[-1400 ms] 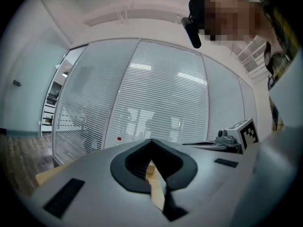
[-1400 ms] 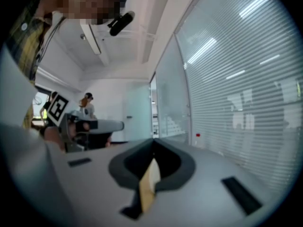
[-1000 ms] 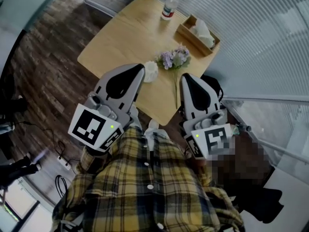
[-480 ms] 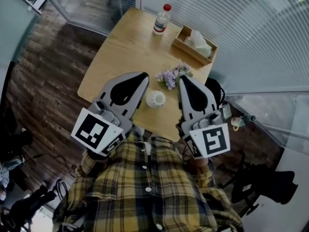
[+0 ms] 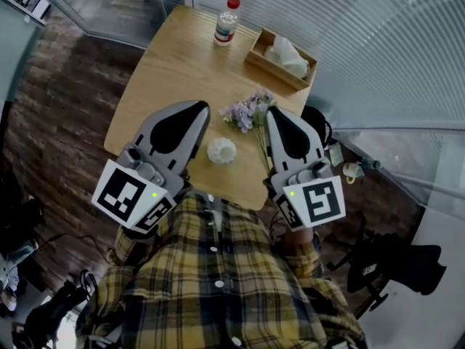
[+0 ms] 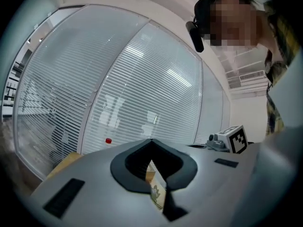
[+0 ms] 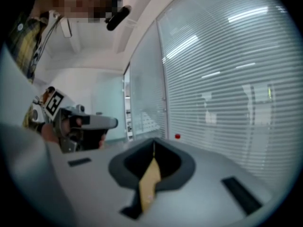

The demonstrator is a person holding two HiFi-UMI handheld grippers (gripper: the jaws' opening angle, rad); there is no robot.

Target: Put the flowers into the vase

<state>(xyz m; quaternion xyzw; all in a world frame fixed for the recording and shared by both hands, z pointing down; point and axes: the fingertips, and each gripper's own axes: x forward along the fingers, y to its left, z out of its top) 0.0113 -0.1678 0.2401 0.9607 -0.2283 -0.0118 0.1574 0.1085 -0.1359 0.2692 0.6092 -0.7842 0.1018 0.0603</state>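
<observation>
1. We are holding the left gripper and the right gripper side by side over the near end of a light wooden table, both pointing out across it.
2. In the left gripper view, the left gripper's jaws are meeting at their tips and gripping nothing. Only a sliver of table is showing through the slit below them.
3. In the right gripper view, the right gripper's jaws are likewise pressing together and carrying nothing.
4. The white ribbed vase is standing upright on the table between the two grippers, near the table's closest edge.
5. The purple flowers are lying flat on the table just beyond the vase. Their blossoms are sitting just beside the right gripper's tip, and the stem is running back along its inner side.
6. Farther off, a clear bottle with a red cap is standing near the far edge, and a wooden box of white tissues is sitting beside it.
7. White blinds are closing off the far side.
8. The bottle's label is too small to read, and the gripper cubes are showing only black-and-white square markers.
</observation>
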